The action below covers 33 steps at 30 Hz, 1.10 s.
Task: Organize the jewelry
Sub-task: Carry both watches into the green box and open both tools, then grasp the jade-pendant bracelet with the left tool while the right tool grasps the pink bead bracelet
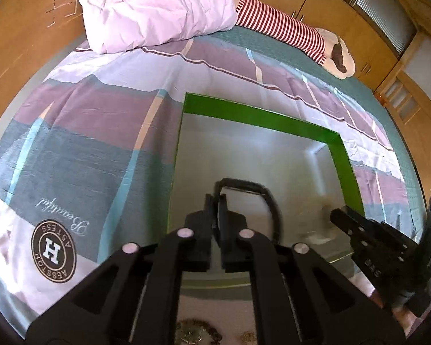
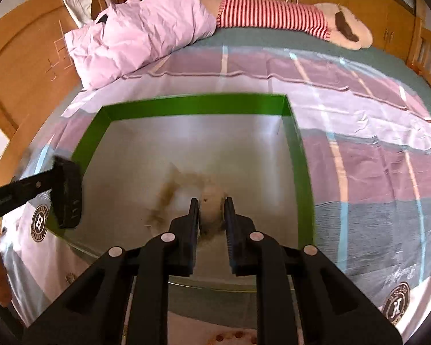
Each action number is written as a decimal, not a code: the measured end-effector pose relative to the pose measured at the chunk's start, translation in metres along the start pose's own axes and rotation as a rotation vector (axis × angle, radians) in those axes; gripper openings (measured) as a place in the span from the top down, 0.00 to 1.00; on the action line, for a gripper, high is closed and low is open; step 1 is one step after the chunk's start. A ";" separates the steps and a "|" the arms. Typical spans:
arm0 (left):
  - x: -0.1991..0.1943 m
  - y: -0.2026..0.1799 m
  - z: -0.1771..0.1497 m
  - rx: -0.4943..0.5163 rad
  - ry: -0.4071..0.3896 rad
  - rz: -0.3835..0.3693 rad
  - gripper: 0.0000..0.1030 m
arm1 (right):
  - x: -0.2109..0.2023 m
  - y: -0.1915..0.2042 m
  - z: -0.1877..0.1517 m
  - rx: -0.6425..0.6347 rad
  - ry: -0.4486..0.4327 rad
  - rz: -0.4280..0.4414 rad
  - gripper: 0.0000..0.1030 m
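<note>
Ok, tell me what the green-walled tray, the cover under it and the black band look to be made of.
Tray: glossy green walls and a silvery floor with a soft sheen, perhaps coated card or metal; hard to say.
Bed cover: thin woven fabric, matte, with creases and a printed round logo.
Black band: a dark, smooth curved strip between the left gripper fingers, plastic or leather-like; blur leaves it open.

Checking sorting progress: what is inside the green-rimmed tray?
In the green-rimmed tray, a blurred brownish jewelry piece lies on the silvery floor. The right claw hides part; details unreadable.
</note>
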<state>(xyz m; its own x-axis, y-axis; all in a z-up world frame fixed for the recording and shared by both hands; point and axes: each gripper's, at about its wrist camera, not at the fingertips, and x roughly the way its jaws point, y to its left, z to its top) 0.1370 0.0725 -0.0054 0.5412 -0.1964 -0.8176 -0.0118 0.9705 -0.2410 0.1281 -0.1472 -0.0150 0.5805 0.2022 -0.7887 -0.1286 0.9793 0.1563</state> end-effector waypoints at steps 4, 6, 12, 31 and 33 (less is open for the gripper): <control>-0.010 -0.004 -0.009 0.021 -0.002 0.008 0.64 | -0.054 -0.011 -0.013 -0.020 -0.069 0.019 0.50; -0.023 -0.003 -0.020 -0.001 0.034 -0.023 0.60 | -0.078 -0.020 -0.026 -0.040 -0.059 0.018 0.50; -0.044 0.003 -0.072 0.028 0.127 0.046 0.33 | -0.088 -0.068 -0.093 0.041 0.095 -0.009 0.51; -0.006 0.015 -0.122 0.051 0.326 0.117 0.67 | -0.030 0.036 -0.141 -0.203 0.269 0.128 0.63; 0.002 0.016 -0.122 0.043 0.342 0.116 0.67 | -0.028 0.034 -0.141 -0.188 0.277 0.124 0.63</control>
<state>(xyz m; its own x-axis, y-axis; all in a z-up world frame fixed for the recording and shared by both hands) 0.0352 0.0708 -0.0754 0.2253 -0.1132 -0.9677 -0.0175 0.9926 -0.1202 -0.0064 -0.1209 -0.0713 0.3149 0.2838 -0.9057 -0.3453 0.9231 0.1692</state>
